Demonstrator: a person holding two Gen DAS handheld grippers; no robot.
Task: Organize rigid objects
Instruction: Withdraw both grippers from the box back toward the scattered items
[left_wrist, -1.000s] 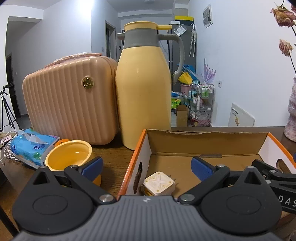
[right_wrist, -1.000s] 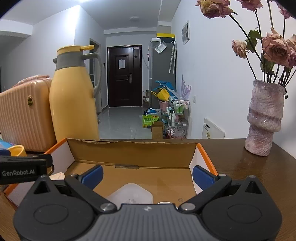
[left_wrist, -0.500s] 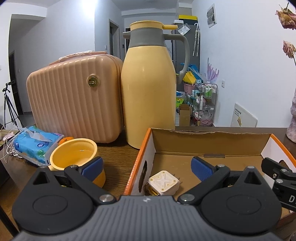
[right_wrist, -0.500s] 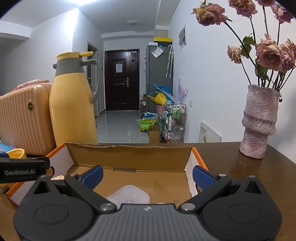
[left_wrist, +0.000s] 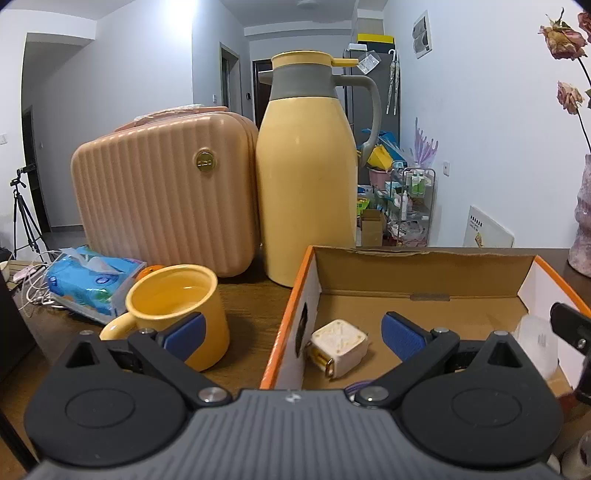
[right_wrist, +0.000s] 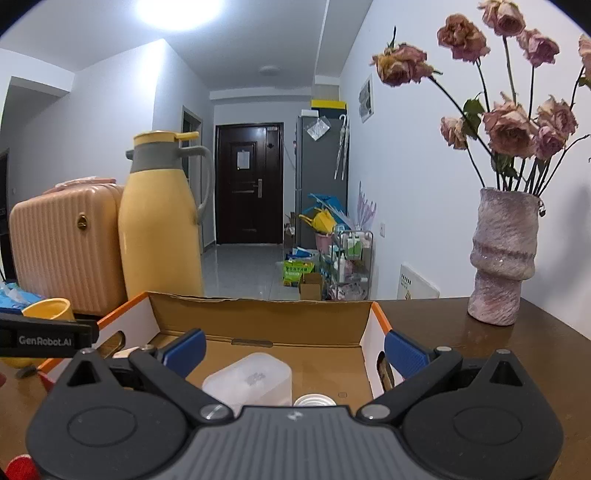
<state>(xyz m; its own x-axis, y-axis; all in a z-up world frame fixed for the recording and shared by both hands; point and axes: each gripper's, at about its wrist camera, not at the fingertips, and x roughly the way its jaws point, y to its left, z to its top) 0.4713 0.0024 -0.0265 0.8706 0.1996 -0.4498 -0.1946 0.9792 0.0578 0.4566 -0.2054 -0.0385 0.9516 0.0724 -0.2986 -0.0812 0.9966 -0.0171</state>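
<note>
An open cardboard box (left_wrist: 421, 264) with orange edges sits on the wooden table; it also shows in the right wrist view (right_wrist: 258, 314). Inside lie a white cube charger (left_wrist: 338, 349) and a translucent plastic container (right_wrist: 249, 380), with a small white cap (right_wrist: 314, 400) beside it. My left gripper (left_wrist: 293, 332) is open and empty, straddling the box's left wall. My right gripper (right_wrist: 293, 350) is open and empty above the box's front. A yellow mug (left_wrist: 177, 310) stands left of the box.
A yellow thermos jug (left_wrist: 304, 177) and a peach ribbed case (left_wrist: 166, 192) stand behind the box. A blue tissue pack (left_wrist: 92, 284) lies at the left. A pink vase (right_wrist: 504, 258) with dried roses stands at the right.
Both grippers have risen and pulled back a little; the left one has shifted left, so the mug and charger show more fully. Both stay open and empty.
</note>
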